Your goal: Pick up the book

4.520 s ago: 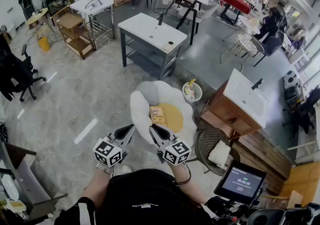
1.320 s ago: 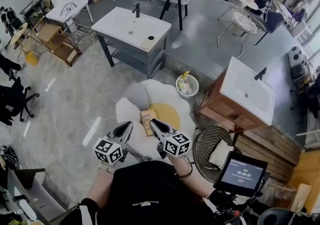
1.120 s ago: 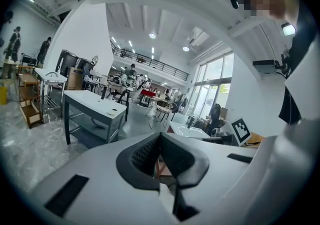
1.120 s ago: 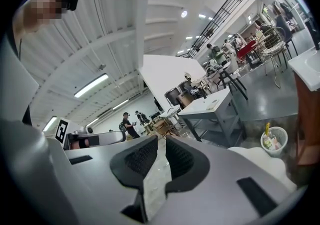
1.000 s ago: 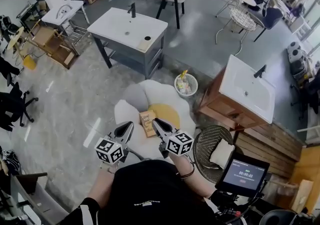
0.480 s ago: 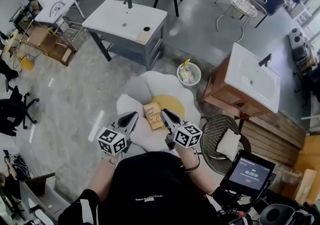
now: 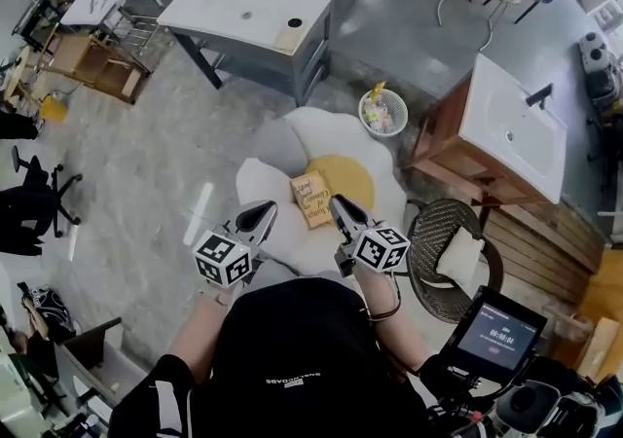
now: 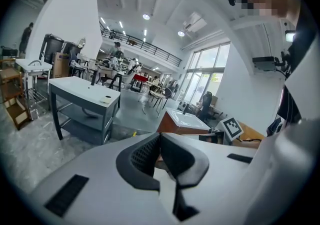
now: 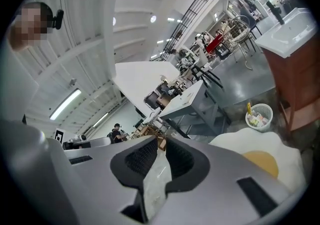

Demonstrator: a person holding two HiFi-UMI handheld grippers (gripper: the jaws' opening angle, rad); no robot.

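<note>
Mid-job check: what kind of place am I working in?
Probably a big workshop or showroom hall, not a home: a grey-legged white basin stand and a wooden cabinet with white basin top stand apart on bare grey floor, below a railed upper gallery.

The left gripper (image 8: 160, 138) fills the lower frame, its jaws pressed together with nothing between them. A grey sink table (image 8: 85, 94) stands at left, and a brown cabinet (image 8: 176, 128) with a white basin top sits just right of centre.

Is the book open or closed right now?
Closed: the book lies flat, cover up, on the egg-shaped cushion, no pages showing.
</note>
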